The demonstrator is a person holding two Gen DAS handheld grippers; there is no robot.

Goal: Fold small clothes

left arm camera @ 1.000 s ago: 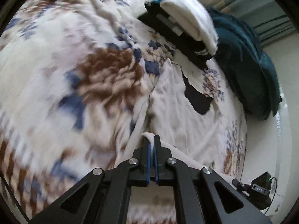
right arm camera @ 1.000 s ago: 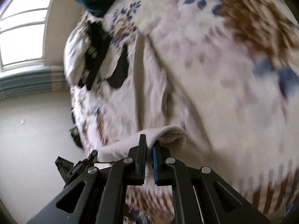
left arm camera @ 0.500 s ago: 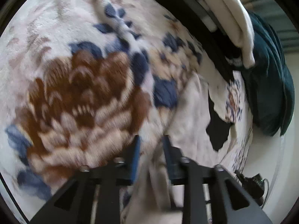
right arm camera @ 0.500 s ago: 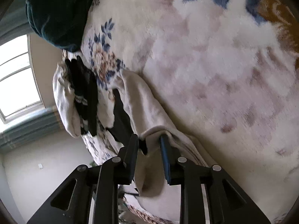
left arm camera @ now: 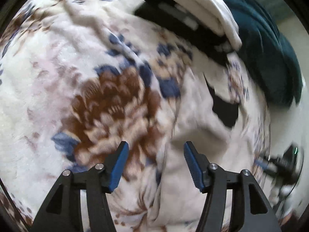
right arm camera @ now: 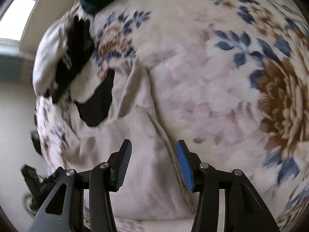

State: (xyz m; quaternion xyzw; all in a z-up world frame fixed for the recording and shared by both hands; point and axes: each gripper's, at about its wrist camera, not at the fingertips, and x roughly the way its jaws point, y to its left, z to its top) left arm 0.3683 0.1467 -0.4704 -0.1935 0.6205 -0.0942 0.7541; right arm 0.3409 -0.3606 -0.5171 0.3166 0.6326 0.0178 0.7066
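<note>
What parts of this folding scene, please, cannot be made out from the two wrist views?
- Cream garment: its near edge is hidden behind the right gripper in the right wrist view.
- Cream garment's shape: smeared by motion blur in the left wrist view beyond the left gripper.
- Folded stack: piece count unclear, blurred.
- Black device: blurred and cut by the lens edge.
- Dark patch: what it is cannot be told.

Both black angular two-finger grippers, left [left arm camera: 155,164] and right [right arm camera: 153,161], show ribbed blue pads, silver pivot screws, triangular cut-outs.
</note>
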